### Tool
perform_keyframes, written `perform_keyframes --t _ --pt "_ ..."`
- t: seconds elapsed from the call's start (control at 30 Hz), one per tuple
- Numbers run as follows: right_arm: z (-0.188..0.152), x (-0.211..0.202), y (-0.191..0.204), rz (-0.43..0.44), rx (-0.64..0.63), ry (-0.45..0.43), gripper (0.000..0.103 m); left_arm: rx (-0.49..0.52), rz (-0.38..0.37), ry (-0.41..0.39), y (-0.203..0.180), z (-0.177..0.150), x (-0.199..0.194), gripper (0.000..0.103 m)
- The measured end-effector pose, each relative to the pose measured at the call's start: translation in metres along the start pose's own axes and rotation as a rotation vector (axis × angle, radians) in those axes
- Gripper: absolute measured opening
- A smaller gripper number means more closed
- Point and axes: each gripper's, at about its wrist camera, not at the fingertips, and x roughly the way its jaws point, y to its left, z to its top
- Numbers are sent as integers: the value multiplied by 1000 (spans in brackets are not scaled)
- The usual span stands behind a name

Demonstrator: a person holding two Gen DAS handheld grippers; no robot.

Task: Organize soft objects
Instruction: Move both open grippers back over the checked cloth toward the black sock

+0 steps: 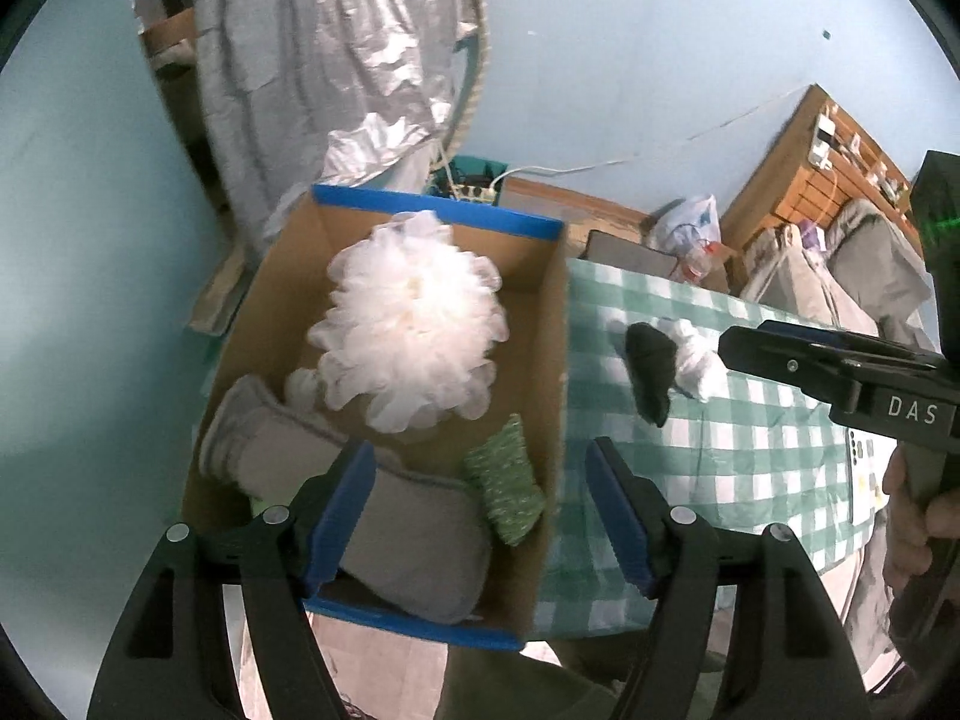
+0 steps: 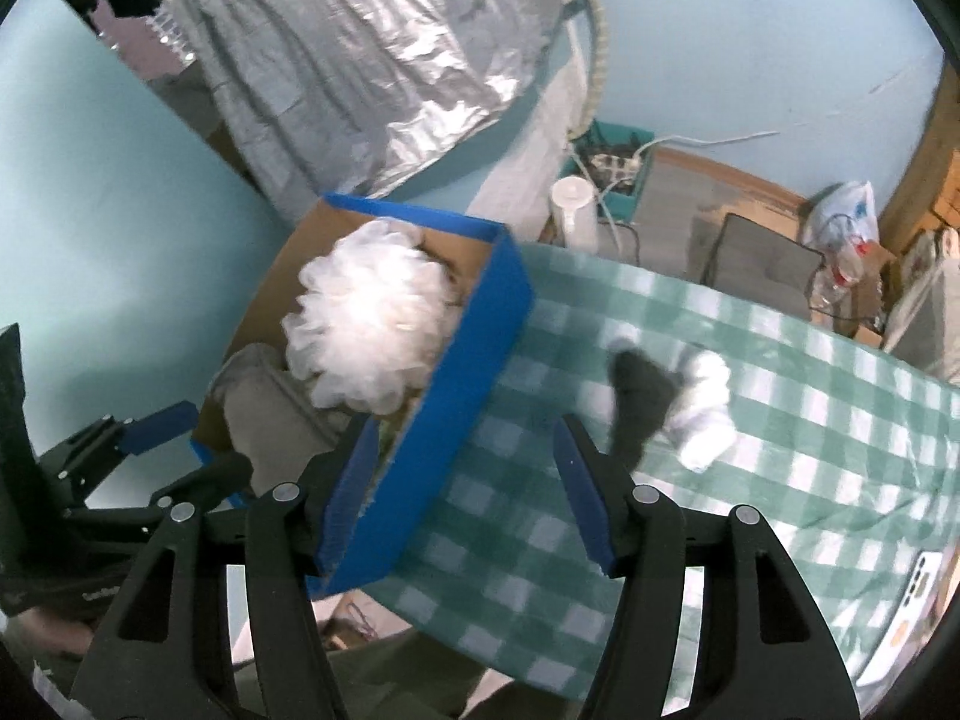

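A cardboard box with a blue rim [image 1: 438, 210] stands at the left end of a table with a green checked cloth [image 1: 720, 462]. In the box lie a white mesh pouf [image 1: 411, 324], a grey folded cloth [image 1: 414, 522] and a green scrubber [image 1: 504, 492]. On the cloth lie a black sock [image 1: 651, 372] and a white sock [image 1: 699, 360], touching. My left gripper [image 1: 480, 516] hangs open above the box's near end, holding nothing. My right gripper [image 2: 468, 492] is open and empty over the box's blue corner [image 2: 456, 396], left of the black sock [image 2: 639, 402] and white sock [image 2: 708, 414].
A silver foil sheet [image 1: 336, 60] hangs behind the box against a blue wall. A phone [image 1: 864, 474] lies at the table's right edge. On the floor beyond are a plastic bag [image 1: 690, 234], a teal basket with a power strip [image 2: 612, 168] and a white cylinder [image 2: 576, 210].
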Motion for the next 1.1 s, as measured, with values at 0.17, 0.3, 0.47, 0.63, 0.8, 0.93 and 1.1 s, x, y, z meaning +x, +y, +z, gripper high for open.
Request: perform_keyframes --t 0.17,0.3,0.47,0.63,0.8,0.93,1.1 --pt "-3 -7 -23 -26 22 1 62 29 -13 4 -20 7 6 74" --pt "-7 -14 -42 -45 40 2 62 49 -19 10 -34 11 12 74" --pt "-12 -21 -61 -66 57 6 62 67 -26 17 -52 15 18 74" --pt "-18 -27 -81 -89 79 12 62 88 -34 33 -68 16 28 75" --pt "-24 -30 -97 -103 96 21 62 116 -42 56 -85 18 39 75" --pt "-28 -33 -106 -113 105 26 62 129 -53 75 -96 18 47 75" --pt "-30 -33 -117 -128 114 35 62 144 -55 86 -109 20 55 76"
